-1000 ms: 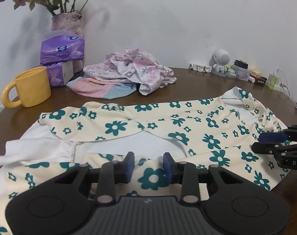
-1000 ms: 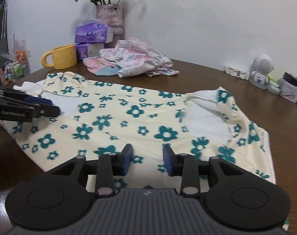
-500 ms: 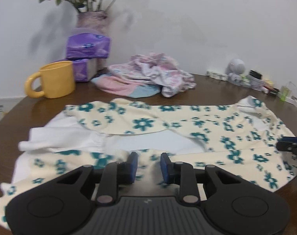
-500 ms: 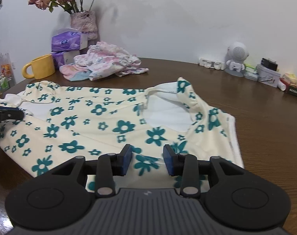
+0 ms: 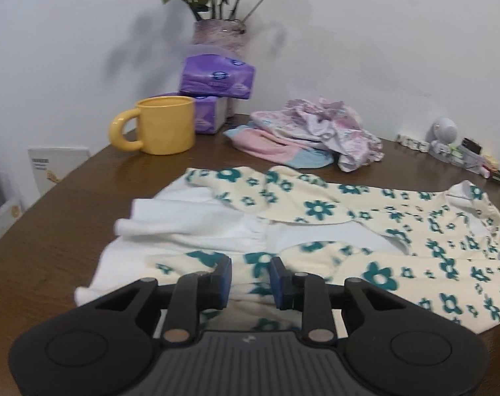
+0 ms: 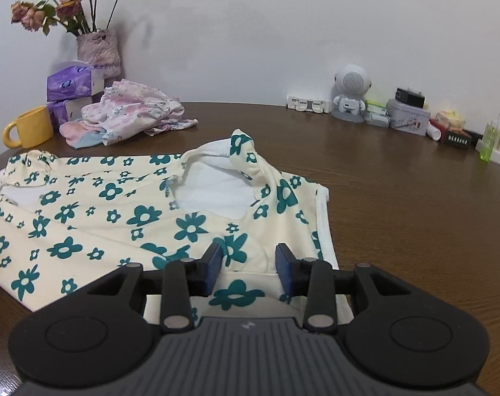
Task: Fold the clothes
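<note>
two wrist views, one brown wooden desk (image 6: 398, 198). largest item on it: cream garment with teal flowers (image 6: 111, 211), spread flat across near half of desk, white lining exposed at neckline and at far-left end; one printed sleeve folded over the white part in left wrist view (image 5: 283, 198). behind garment, toward wall: crumpled pile of pink floral clothes (image 5: 316, 132) on a pink and blue piece, lying apart from the flowered garment. left of pile: yellow mug (image 5: 160, 125), upright, handle to the left; stacked purple tissue packs (image 5: 216, 79) just behind mug; vase with dried roses (image 6: 98, 49) against wall. far right along wall: small white robot figure (image 6: 350, 95), tin box and assorted small clutter, too small to identify further.

left gripper (image 5: 250, 279): blue-padded jaws apart, low over near hem of garment, cloth visible in the gap, nothing clamped. right gripper (image 6: 249, 269): jaws apart, wider gap, low over garment edge below neckline, nothing clamped. contact with cloth not determinable for either.
</note>
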`<state>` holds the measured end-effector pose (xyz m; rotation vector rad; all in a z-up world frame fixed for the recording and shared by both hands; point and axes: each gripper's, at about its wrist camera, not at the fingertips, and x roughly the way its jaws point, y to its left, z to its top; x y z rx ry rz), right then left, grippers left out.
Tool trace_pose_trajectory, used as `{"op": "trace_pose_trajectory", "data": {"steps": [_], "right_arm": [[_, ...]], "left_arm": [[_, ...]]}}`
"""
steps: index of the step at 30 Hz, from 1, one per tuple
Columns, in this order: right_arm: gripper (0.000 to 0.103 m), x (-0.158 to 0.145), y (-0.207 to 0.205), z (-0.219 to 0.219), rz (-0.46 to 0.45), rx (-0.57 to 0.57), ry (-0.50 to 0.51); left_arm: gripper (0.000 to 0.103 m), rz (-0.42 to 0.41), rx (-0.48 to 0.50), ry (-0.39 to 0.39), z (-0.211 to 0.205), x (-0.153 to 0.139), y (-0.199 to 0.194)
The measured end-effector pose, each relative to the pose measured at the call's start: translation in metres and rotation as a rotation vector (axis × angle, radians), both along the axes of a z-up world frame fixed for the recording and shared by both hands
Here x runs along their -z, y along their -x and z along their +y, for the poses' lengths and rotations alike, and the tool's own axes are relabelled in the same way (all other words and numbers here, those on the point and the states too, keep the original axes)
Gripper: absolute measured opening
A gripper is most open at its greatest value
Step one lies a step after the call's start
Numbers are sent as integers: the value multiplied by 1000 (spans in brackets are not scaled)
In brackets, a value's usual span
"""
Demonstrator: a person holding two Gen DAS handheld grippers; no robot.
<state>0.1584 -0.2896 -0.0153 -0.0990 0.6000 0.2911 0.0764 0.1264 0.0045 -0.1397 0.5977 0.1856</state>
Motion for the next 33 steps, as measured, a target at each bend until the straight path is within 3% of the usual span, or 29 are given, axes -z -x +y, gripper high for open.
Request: {"op": "trace_pose_trajectory", "data": {"steps": [6,13,19,24,26,29,33], "right_arm": [[37,1,-1,-5,6,14,1],[40,2,-1,-3,11,16,14],[45,2,-4,-4,21,25,18],[53,3,-5,-5,28,40,19],[60,3,-6,-7,35,52,11],[62,4,-7,-9,40,59,5],[73,4,-8,-9,44,73,11]], "left_arm": [[26,3,-57,-19,12,0,8],[28,9,-55,-12,15,2,9],[48,18,-32,-29,7,3,4],[76,36,9,-41,-2,5,-2],[80,48,18,-56,-7,5,-5],[88,55,22,-56,-9,6,-8],[91,64,24,-62,-12,8,-11]]}}
